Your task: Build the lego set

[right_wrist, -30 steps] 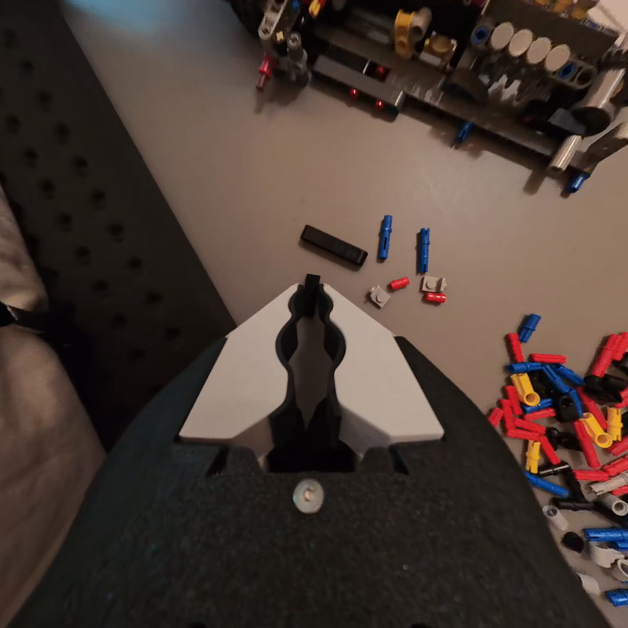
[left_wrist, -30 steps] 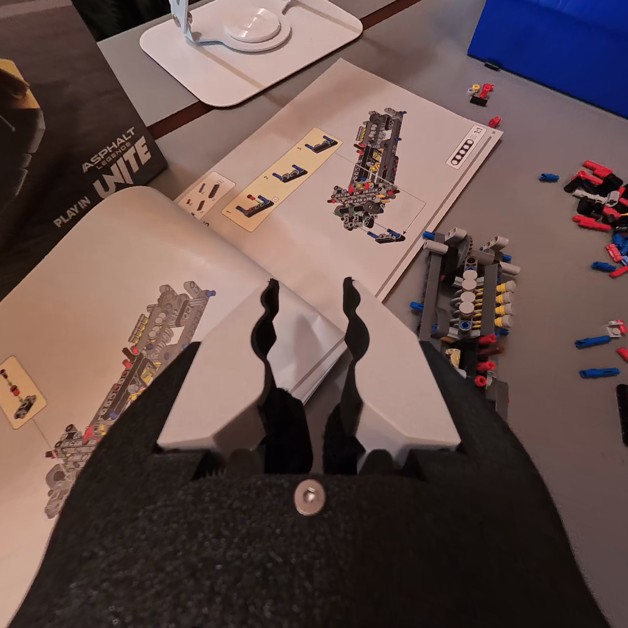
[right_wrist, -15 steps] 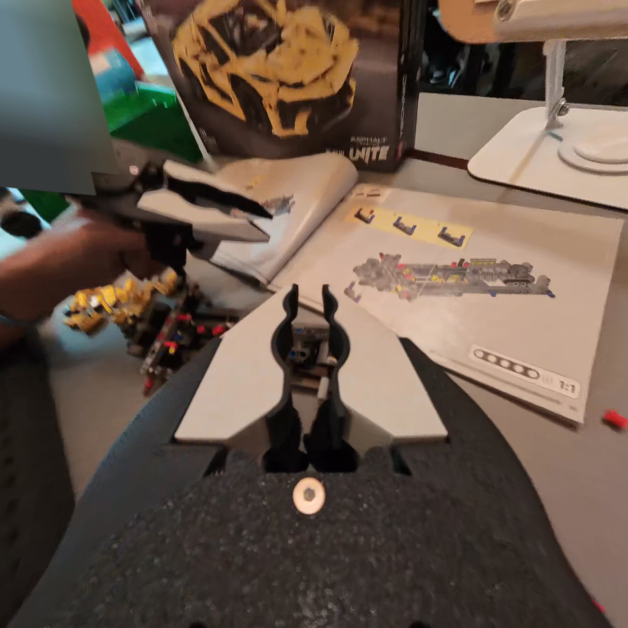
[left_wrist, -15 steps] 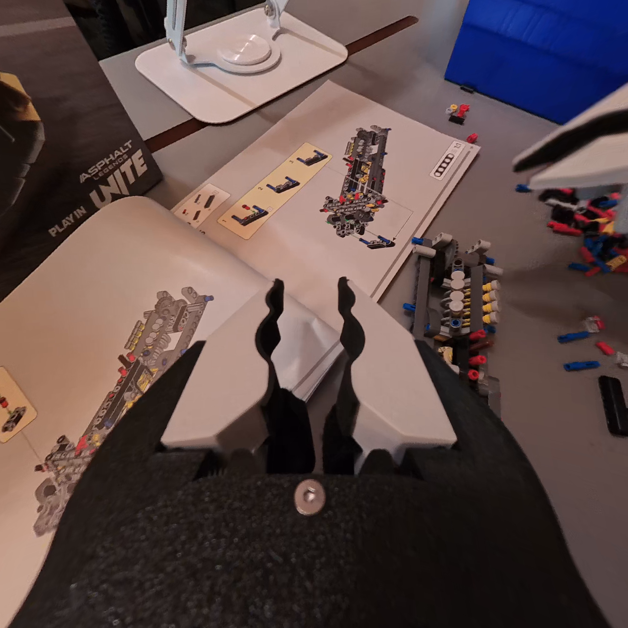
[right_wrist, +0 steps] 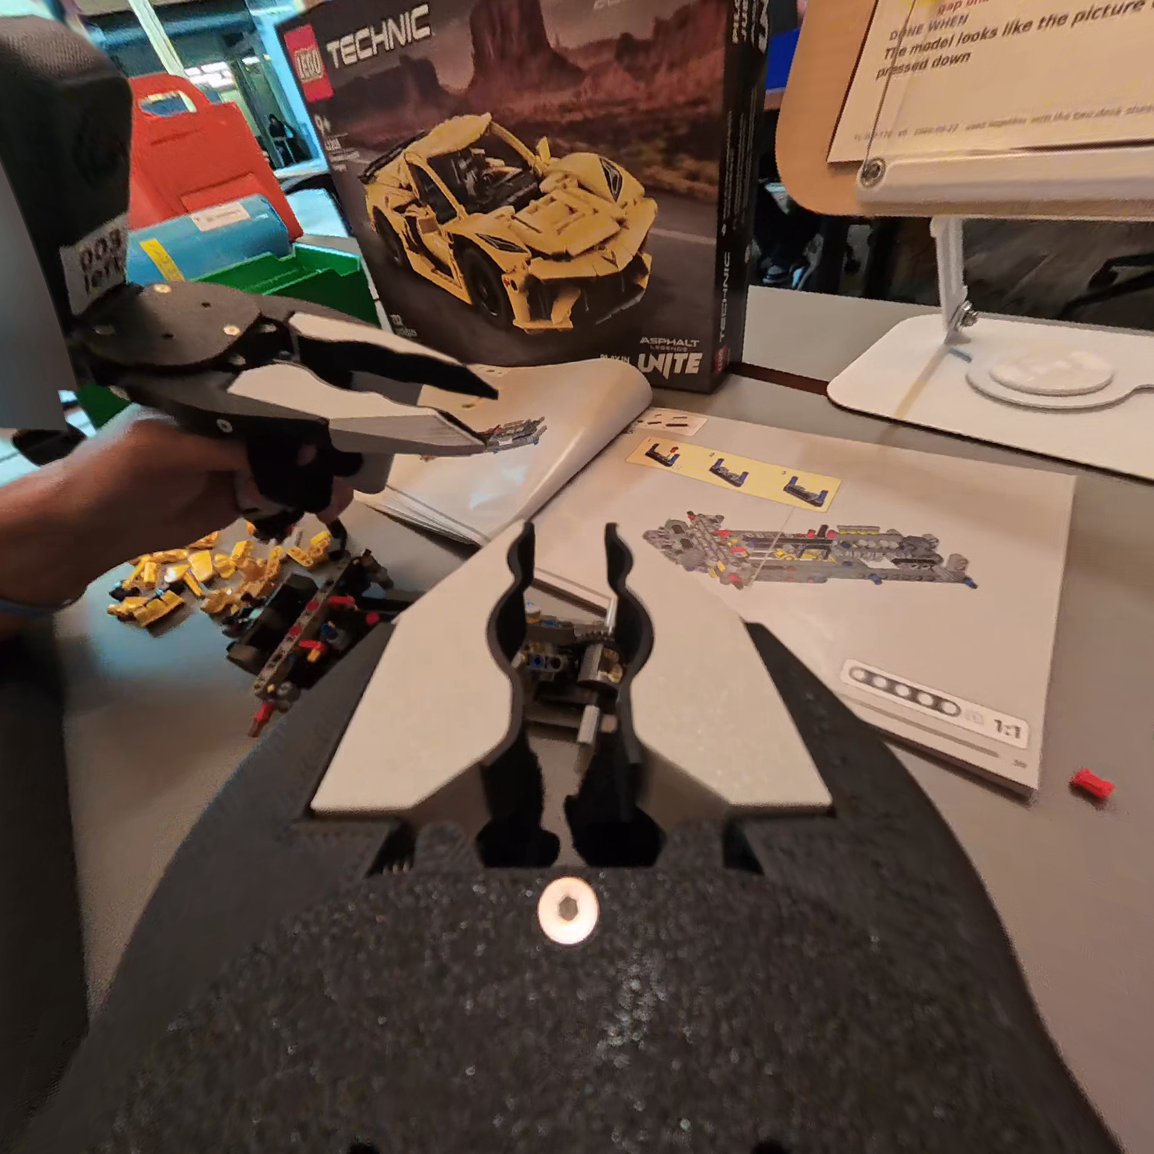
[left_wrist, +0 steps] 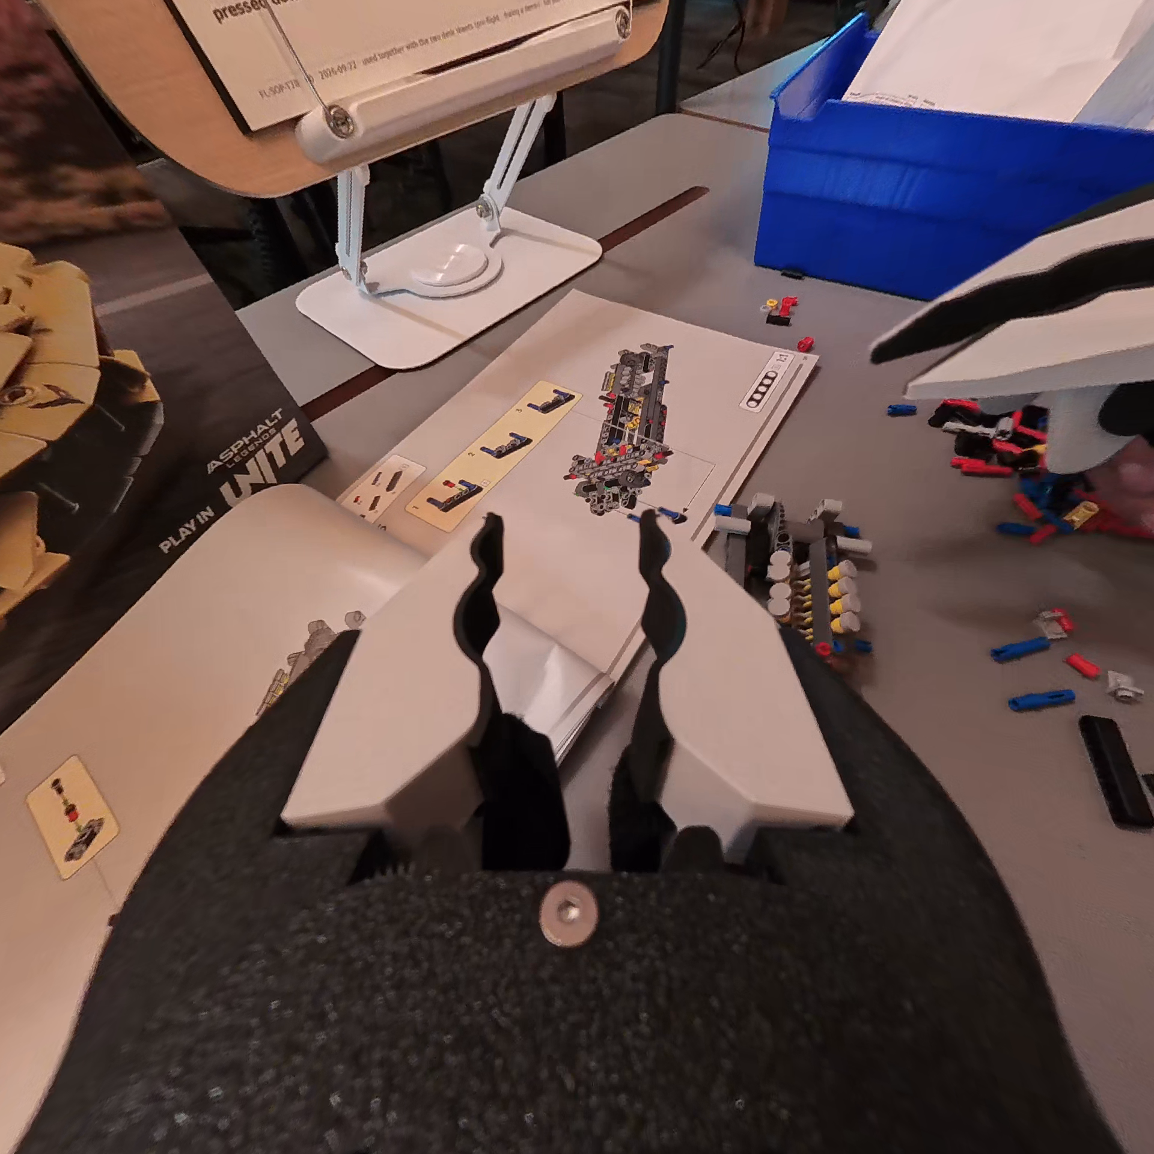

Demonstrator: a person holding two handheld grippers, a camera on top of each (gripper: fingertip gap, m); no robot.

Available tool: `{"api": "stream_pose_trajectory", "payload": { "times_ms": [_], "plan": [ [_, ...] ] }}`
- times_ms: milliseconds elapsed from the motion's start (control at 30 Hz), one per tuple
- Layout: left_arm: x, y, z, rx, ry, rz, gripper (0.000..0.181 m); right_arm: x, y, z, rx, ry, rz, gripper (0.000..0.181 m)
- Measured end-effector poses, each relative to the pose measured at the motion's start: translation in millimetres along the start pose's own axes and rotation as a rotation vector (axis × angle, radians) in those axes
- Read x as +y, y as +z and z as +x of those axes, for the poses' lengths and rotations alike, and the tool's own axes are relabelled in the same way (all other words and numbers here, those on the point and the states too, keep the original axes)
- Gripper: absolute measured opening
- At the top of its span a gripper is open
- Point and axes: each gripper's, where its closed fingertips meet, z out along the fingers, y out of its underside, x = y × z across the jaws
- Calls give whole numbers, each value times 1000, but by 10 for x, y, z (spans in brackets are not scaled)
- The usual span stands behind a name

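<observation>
both tongs spread, empty, above the table.
chassis (right_wrist: 562, 662) lies straight ahead of right gripper (right_wrist: 568, 537), nearer it; long axis across. left gripper (left_wrist: 568, 524) over manual (left_wrist: 562, 437), chassis rightward.

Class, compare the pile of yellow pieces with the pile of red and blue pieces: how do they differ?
The yellow pieces lie under the left gripper; the red and blue pieces lie under the right gripper. Yellow ones look flat and panel-like; red and blue ones are slim pins. Both piles lie loose on the table.
</observation>
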Motion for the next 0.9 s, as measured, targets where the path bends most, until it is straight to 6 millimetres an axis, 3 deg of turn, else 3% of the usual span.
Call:
{"api": "stream_pose_trajectory", "payload": {
  "times_ms": [67,133,167,233,300,367,467,700,900],
  "plan": [
    [-3,2,-5,-17,7,1,45,137,-51,-82,-28,-10,-71,17],
    [-22,-8,-10,-30,13,10,51,396,-100,-401,-200,14,-205,18],
    [-25,-16,-21,-41,19,11,53,493,-140,-587,-284,6,-251,27],
    [-37,-33,-66,-82,46,22,60,782,-290,-912,-412,-97,-368,28],
    [-57,-64,-148,-147,82,48,59,1058,-401,-929,-367,-212,-474,25],
    [-71,-100,-232,-197,99,72,55,1121,-490,-1013,-382,-252,-489,21],
    [-36,-102,-216,-140,6,45,55,1248,-624,-1053,-409,-308,-607,21],
    [-70,-147,-232,-25,-184,68,43,1330,-575,-898,-332,-418,-669,23],
    [-52,-168,-299,40,-322,66,40,1355,-558,-924,-350,-390,-687,7]
  ]
}}
